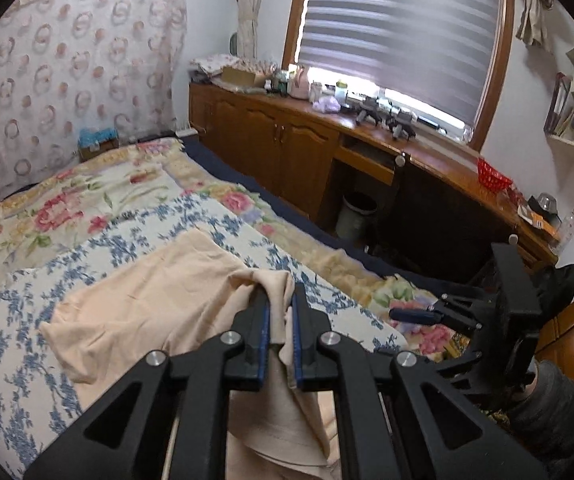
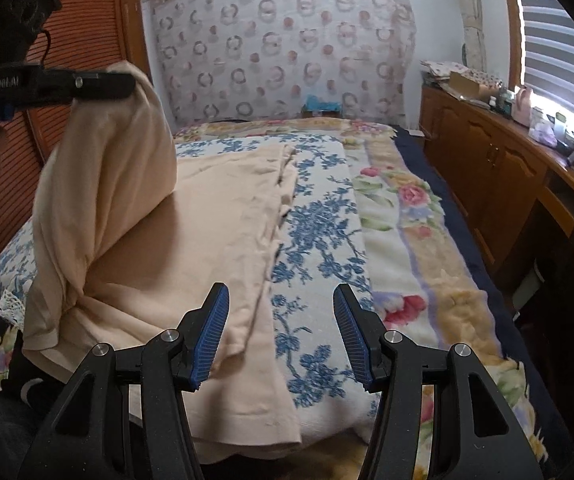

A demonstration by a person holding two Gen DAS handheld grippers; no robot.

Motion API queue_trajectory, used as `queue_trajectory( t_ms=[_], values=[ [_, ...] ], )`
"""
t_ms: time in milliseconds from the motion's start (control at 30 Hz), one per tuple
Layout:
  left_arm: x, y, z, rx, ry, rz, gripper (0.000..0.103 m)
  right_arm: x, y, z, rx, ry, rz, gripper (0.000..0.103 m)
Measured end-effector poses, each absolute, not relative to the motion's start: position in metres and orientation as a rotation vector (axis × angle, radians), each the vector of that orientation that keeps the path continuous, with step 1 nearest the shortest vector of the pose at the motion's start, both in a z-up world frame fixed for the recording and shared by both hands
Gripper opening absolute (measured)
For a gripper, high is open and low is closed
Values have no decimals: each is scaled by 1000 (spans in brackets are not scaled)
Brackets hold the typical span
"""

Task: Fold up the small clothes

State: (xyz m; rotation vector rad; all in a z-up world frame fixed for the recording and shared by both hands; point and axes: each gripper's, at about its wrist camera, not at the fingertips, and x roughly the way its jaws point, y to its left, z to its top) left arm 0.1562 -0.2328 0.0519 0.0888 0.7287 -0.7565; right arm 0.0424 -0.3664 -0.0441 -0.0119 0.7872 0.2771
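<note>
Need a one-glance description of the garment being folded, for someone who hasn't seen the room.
Start at the bed, covered by a floral blanket with a blue-and-white floral cloth laid over it. On that cloth lies the peach garment, one end lifted in the shut left gripper. It is the only plain, unpatterned fabric on the bed; everything around it is flowered.

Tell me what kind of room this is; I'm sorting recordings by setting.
Most likely a home bedroom. A bed covered in floral blankets fills the middle, a peach garment lies on it, and wooden cabinets run beneath a window with blinds.
</note>
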Motion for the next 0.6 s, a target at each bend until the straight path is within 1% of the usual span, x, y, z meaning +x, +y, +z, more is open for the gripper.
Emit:
queue_trajectory(
  t_ms=[133, 167, 200, 333, 400, 467, 600],
  values=[
    [151, -232, 47, 106, 728, -770, 21, 41, -369, -45, -10, 790, 271, 55],
    [150, -229, 48, 112, 725, -766, 31, 40, -368, -45, -10, 790, 272, 55],
    [149, -224, 48, 119, 723, -758, 39, 40, -368, -45, -10, 790, 273, 55],
    [148, -199, 41, 133, 722, -703, 44, 43, -366, -44, -19, 788, 282, 55],
    [147, -182, 35, 135, 726, -668, 52, 47, -360, -42, -27, 786, 294, 55],
    [148, -161, 25, 139, 741, -631, 55, 53, -354, -41, -38, 783, 307, 55],
    [148, -125, 5, 130, 765, -557, 57, 66, -337, -36, -67, 776, 345, 55]
  ],
)
